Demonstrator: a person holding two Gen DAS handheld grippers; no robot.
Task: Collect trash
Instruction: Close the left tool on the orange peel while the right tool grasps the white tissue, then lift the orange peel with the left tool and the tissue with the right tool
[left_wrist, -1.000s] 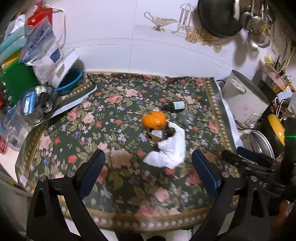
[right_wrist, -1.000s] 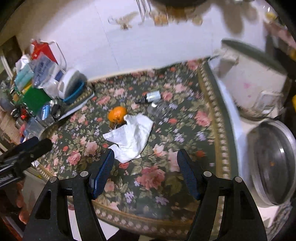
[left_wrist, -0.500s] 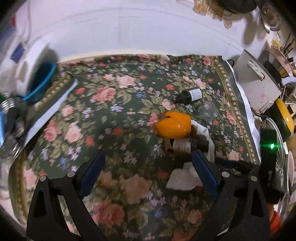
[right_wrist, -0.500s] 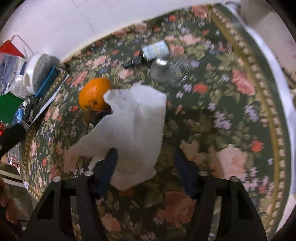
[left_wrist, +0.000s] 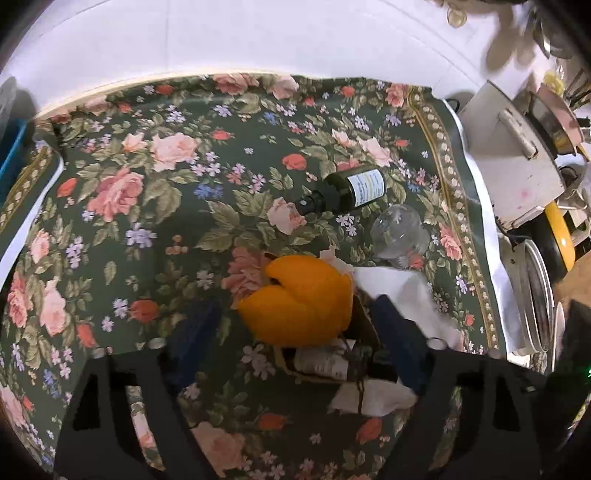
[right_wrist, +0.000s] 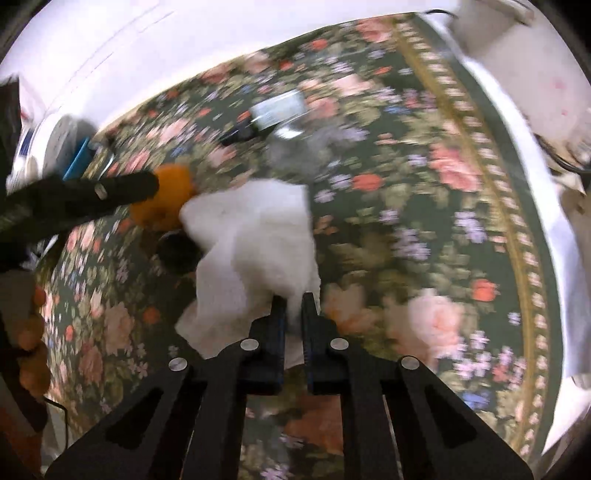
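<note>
An orange peel (left_wrist: 299, 299) lies on the floral cloth (left_wrist: 147, 221), on top of a small brown box with a little bottle (left_wrist: 325, 363). My left gripper (left_wrist: 295, 332) straddles the peel; its jaws are closing and the pads stand just off the peel's sides. A crumpled white tissue (right_wrist: 255, 240) lies right of the peel, also seen in the left wrist view as the tissue (left_wrist: 399, 291). My right gripper (right_wrist: 293, 299) is shut on the tissue's near edge. A dark labelled bottle (left_wrist: 343, 192) and a clear plastic jar (left_wrist: 399, 232) lie farther back.
A white rice cooker (left_wrist: 517, 166) and stacked metal lids (left_wrist: 535, 295) crowd the right edge. A blue container (left_wrist: 14, 158) sits at the far left. A white wall (left_wrist: 258, 37) closes the back. One of the left gripper's fingers (right_wrist: 125, 186) reaches over the peel.
My left gripper dropped forward onto the orange peel and its jaws narrowed. My right gripper came down onto the tissue and shut on its near edge.
</note>
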